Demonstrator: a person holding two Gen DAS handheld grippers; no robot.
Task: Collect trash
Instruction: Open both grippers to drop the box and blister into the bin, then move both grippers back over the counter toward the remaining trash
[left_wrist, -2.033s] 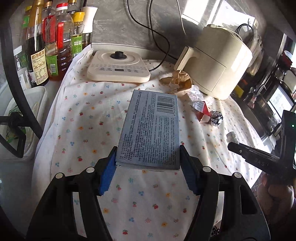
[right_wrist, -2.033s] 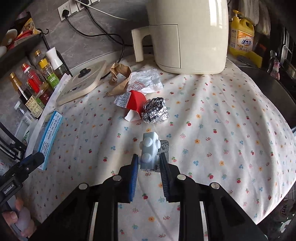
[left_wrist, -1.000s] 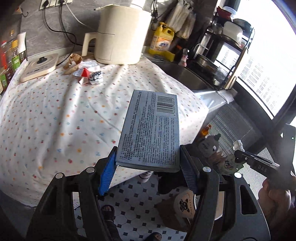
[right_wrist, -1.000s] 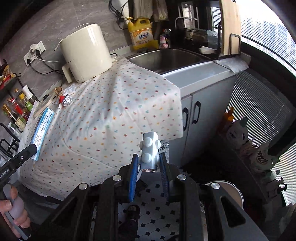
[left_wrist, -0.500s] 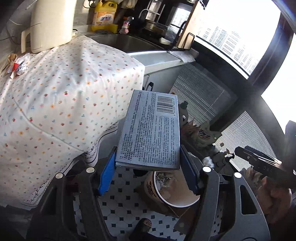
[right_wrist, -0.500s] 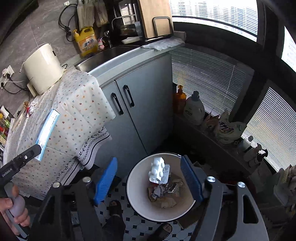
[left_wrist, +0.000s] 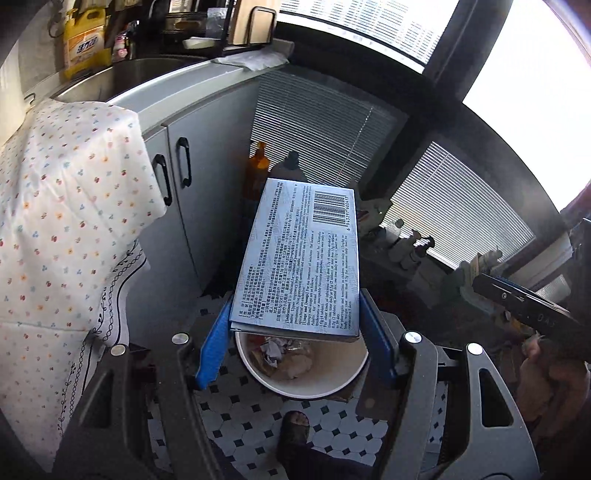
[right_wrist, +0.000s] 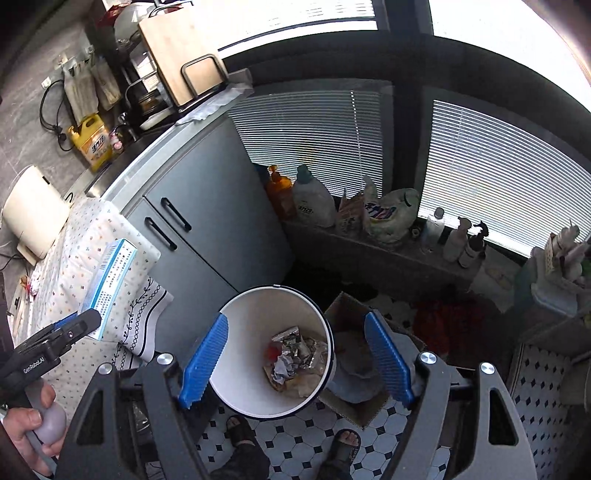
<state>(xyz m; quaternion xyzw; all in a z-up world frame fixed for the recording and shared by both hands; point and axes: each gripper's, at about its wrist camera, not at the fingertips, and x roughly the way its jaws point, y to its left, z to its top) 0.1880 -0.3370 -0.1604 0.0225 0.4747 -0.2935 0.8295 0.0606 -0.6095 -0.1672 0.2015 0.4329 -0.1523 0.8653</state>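
The left tool (left_wrist: 293, 332) clamps the near end of a grey medicine box (left_wrist: 301, 258), long axis running away from the camera, barcode at the far end, above the white trash bin (left_wrist: 306, 387). The right tool (right_wrist: 295, 354) is opening, nothing between its blue pads, over that bin's crumpled foil (right_wrist: 295, 350). "GenRobot.AI" marks the left tool's side.

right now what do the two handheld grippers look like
Both are black plastic frames with silver bolts and ribbed blue pads. The left gripper has white "GenRobot.AI" lettering on its side in the right wrist view; the right gripper carries faint lettering, unreadable. No cables or sleeves show.
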